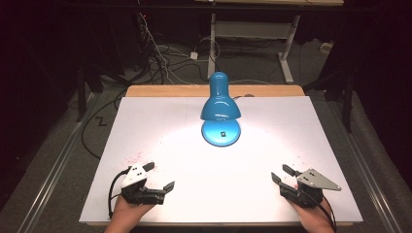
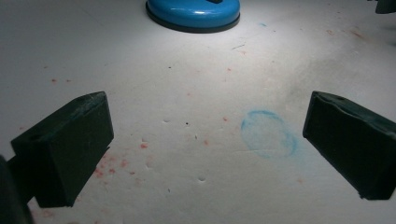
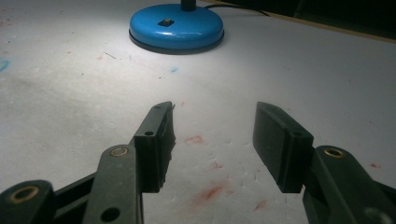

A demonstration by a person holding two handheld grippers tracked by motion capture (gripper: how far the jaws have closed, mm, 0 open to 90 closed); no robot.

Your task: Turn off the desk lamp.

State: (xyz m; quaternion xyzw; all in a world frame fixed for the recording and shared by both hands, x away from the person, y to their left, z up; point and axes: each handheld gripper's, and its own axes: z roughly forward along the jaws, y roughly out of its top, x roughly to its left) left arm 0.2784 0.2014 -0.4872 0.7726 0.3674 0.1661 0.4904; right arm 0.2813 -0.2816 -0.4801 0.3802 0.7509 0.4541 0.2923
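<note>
A blue desk lamp [image 1: 220, 99] stands at the back middle of the white table sheet [image 1: 145, 121], lit and shining down on its round blue base [image 1: 221, 132]. That base [image 2: 193, 12] lies far ahead in the left gripper view, and the base [image 3: 176, 25] also lies ahead in the right gripper view. My left gripper [image 1: 159, 176] rests near the front left, open, with nothing between its jaws [image 2: 205, 149]. My right gripper [image 1: 282, 174] sits near the front right, open and empty [image 3: 214, 126].
Red specks and a faint blue ring [image 2: 268, 134] stain the sheet. The wooden table edge [image 1: 165, 91] shows behind the sheet. Cables [image 1: 165, 58] and a desk frame [image 1: 252, 34] lie on the dark floor beyond.
</note>
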